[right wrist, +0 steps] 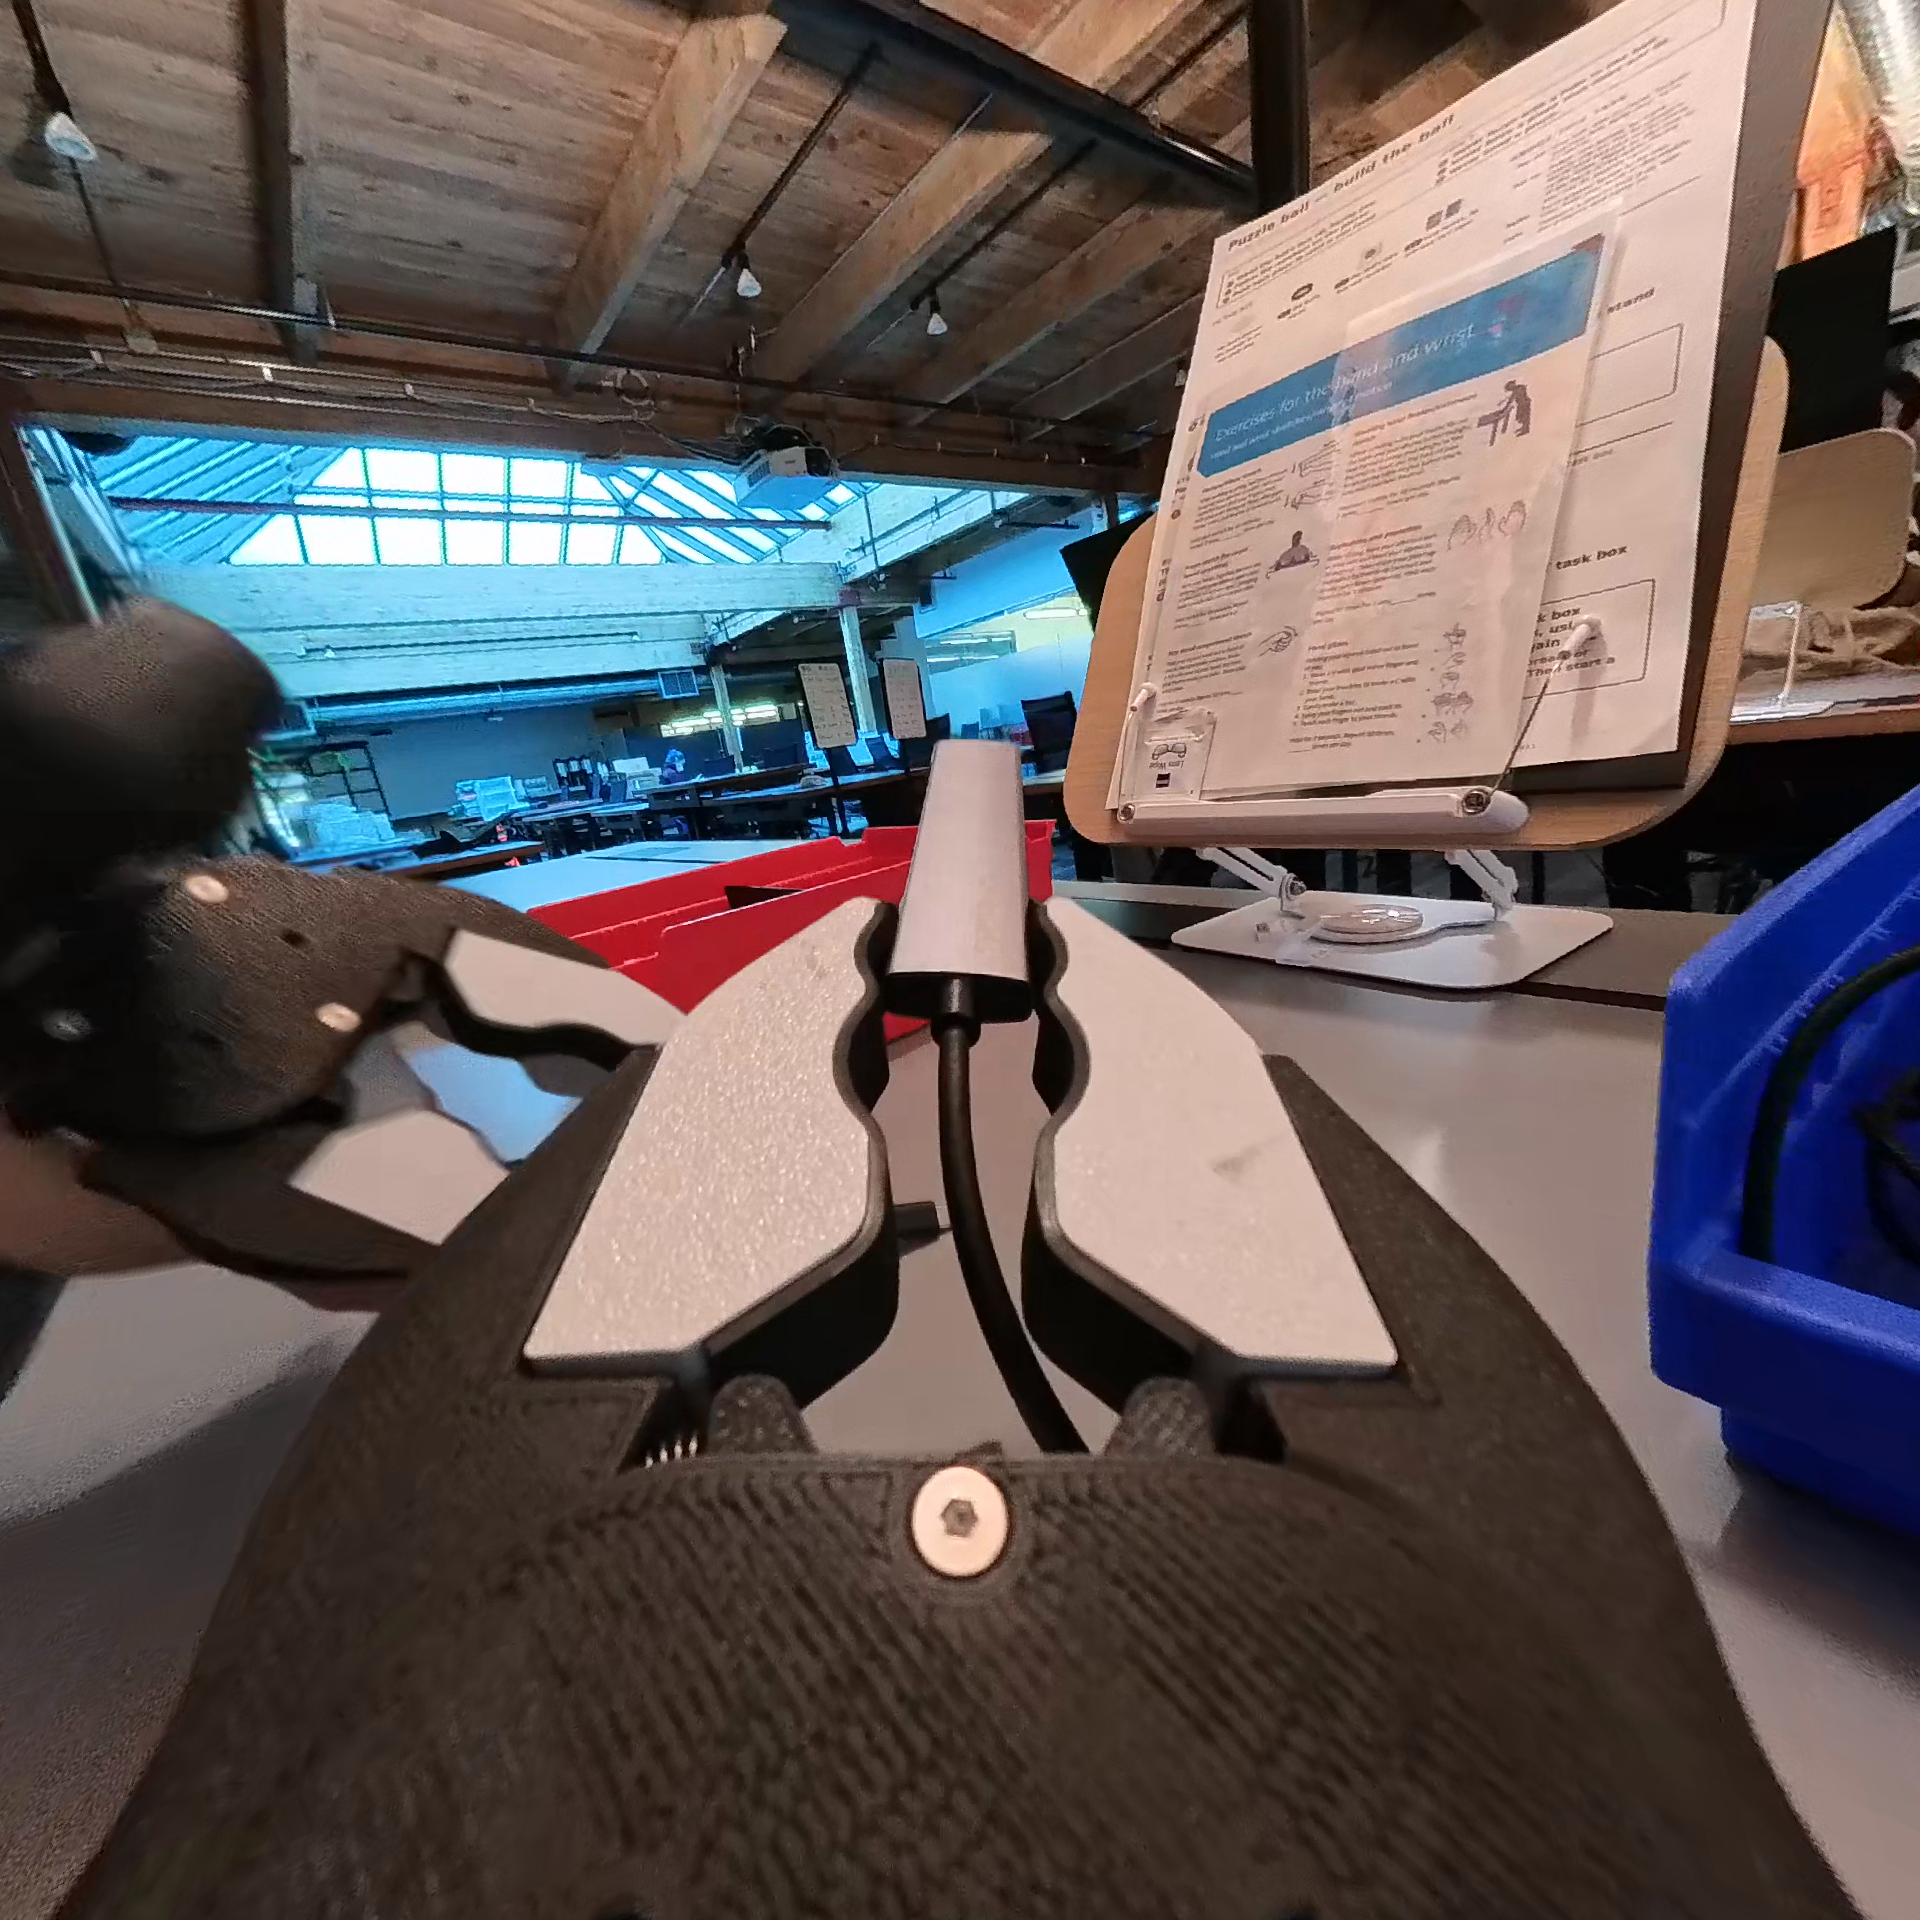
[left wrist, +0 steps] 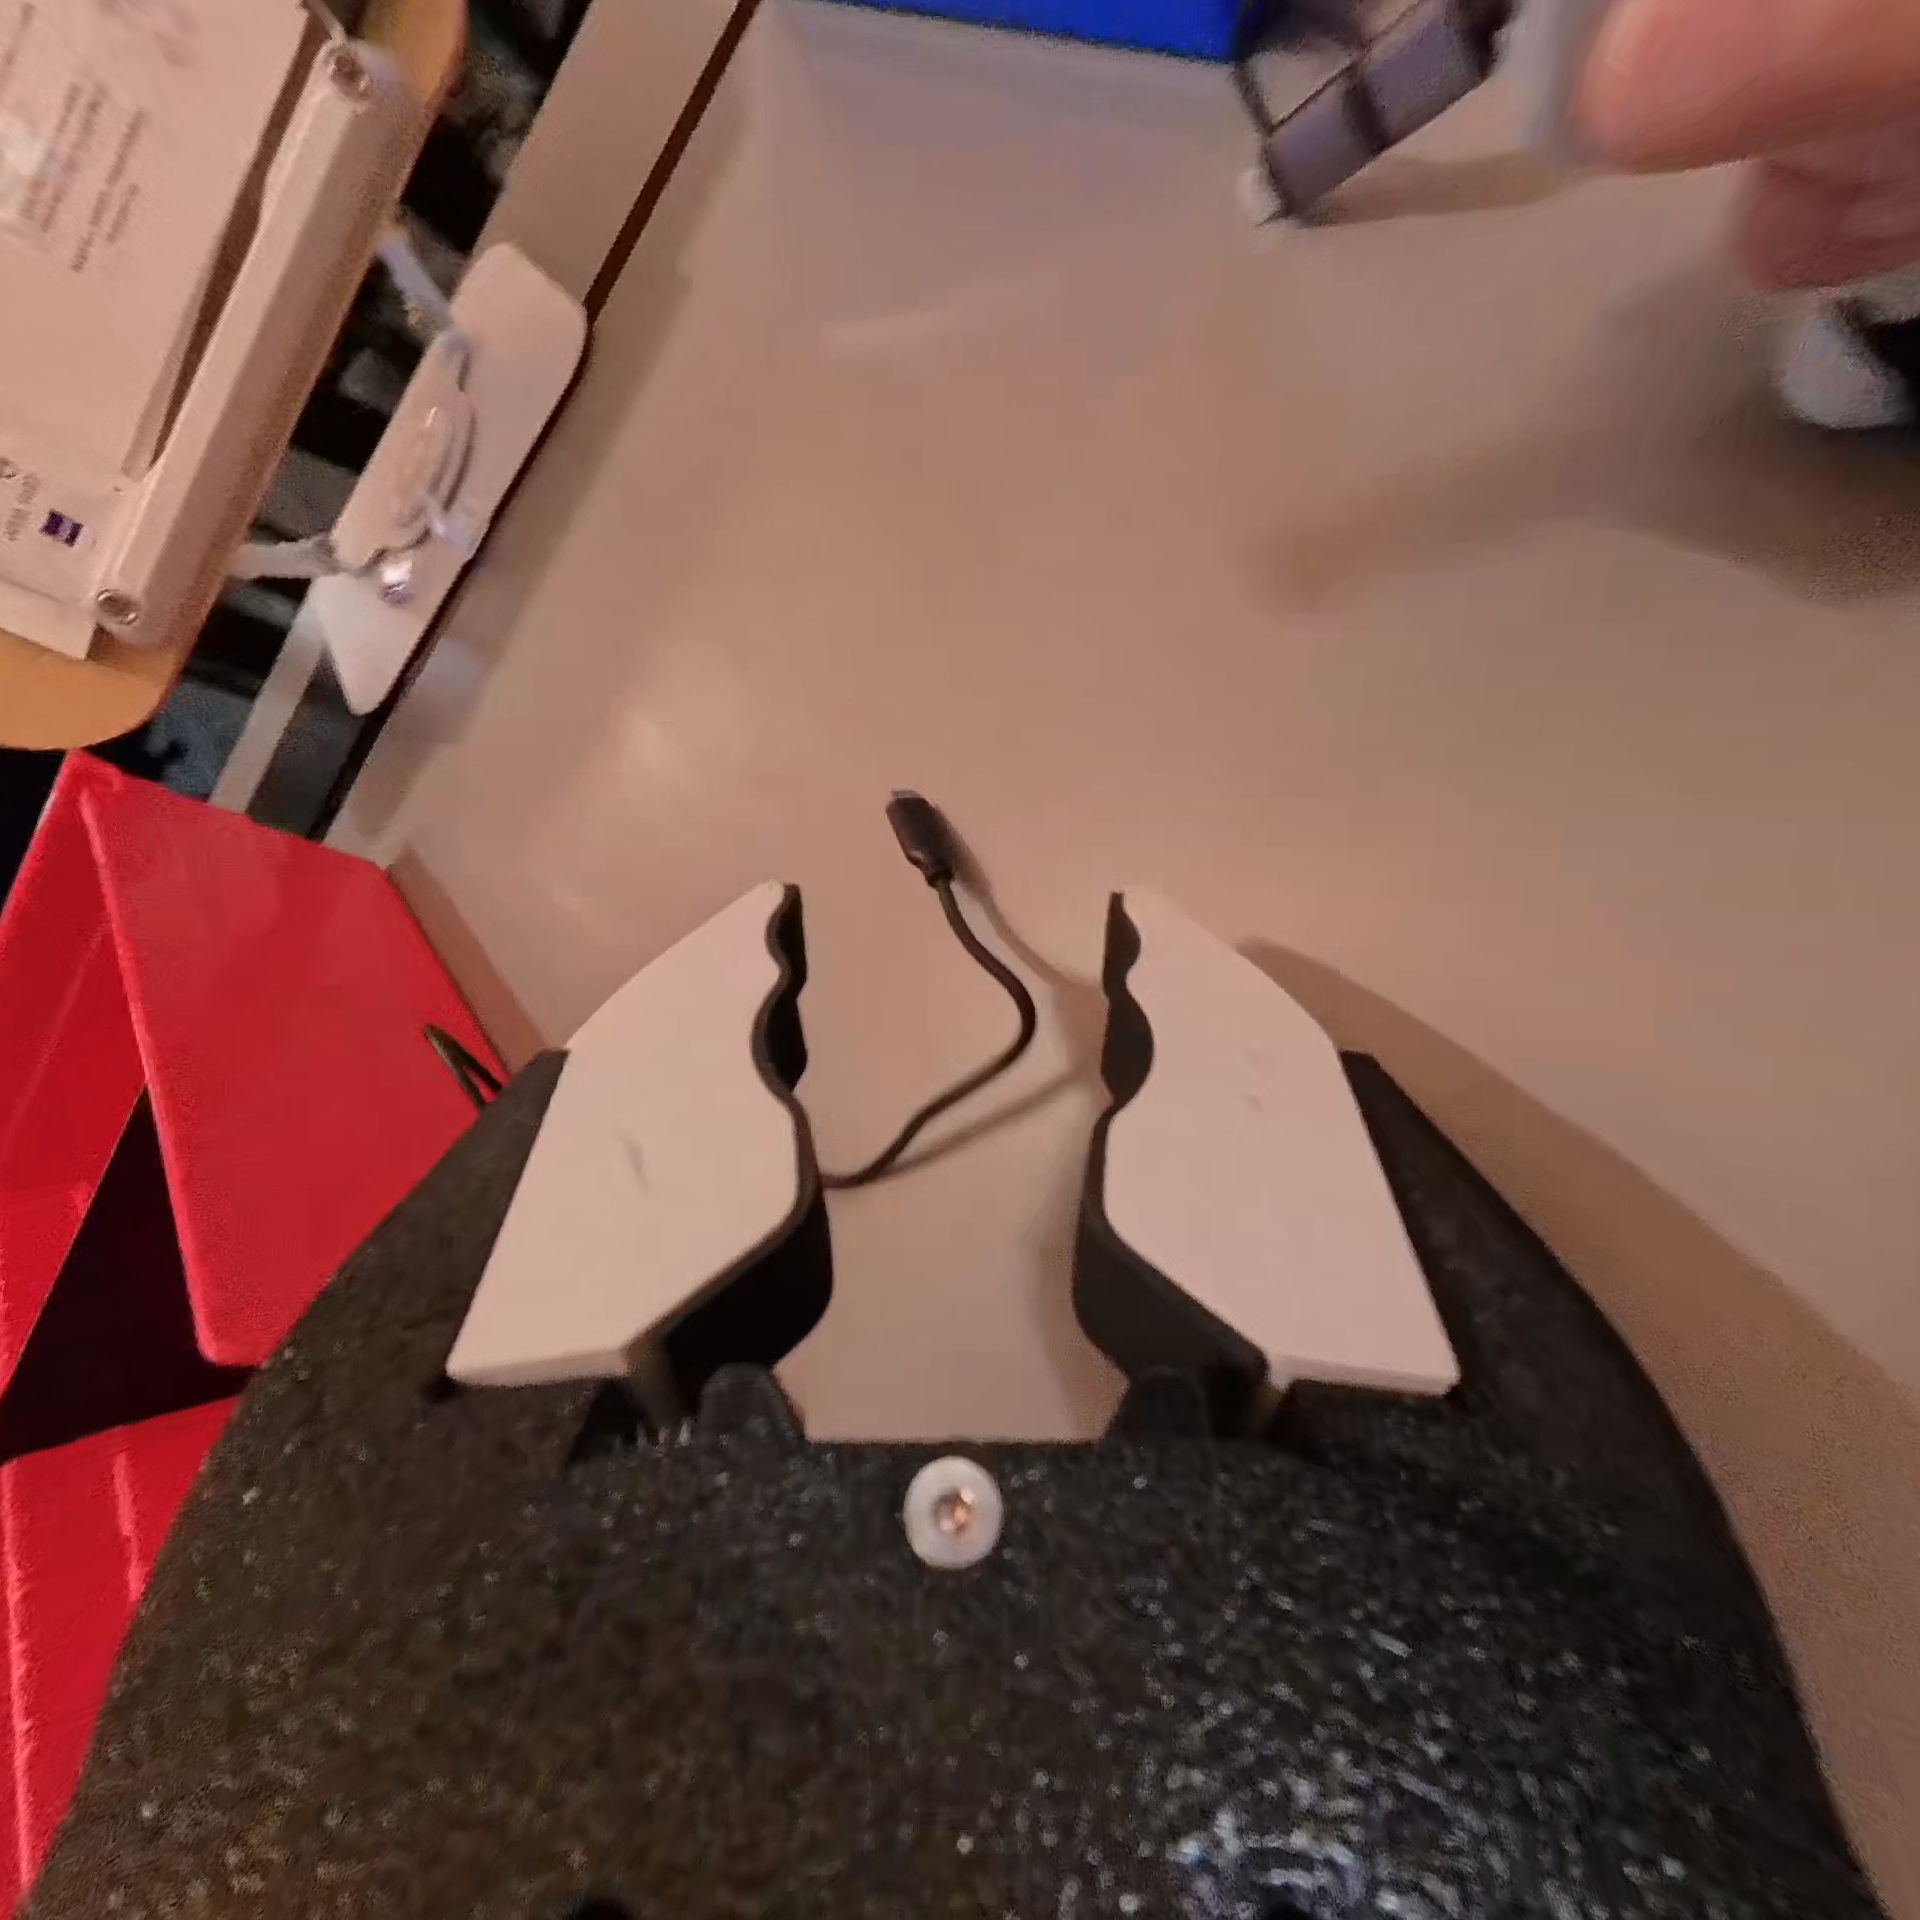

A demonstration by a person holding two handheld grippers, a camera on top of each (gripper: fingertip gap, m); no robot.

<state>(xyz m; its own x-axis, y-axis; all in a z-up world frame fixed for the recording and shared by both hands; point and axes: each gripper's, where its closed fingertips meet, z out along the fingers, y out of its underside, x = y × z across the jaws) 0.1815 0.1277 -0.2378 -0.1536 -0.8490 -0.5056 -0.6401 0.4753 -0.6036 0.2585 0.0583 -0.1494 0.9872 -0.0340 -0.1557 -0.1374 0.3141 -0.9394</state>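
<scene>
My right gripper (right wrist: 961,914) is shut on a slim grey adapter bar (right wrist: 971,831), which sticks out forward and upward from between the fingertips. Its black cable (right wrist: 971,1195) runs back between the fingers toward the gripper body. In the left wrist view, the cable's free end (left wrist: 982,1029) lies curled on the beige table (left wrist: 1039,520), its black plug (left wrist: 914,831) just past the fingertips. My left gripper (left wrist: 951,914) is open and empty, low over the table, straddling that cable. It also shows at the left of the right wrist view (right wrist: 488,1070).
A red bin (left wrist: 208,1039) stands at the table's left edge and also shows in the right wrist view (right wrist: 727,914). A blue bin (right wrist: 1787,1195) holding dark cable stands on the right. A document stand with papers (right wrist: 1403,520) stands behind. A blurred hand (left wrist: 1714,94) is at the upper right.
</scene>
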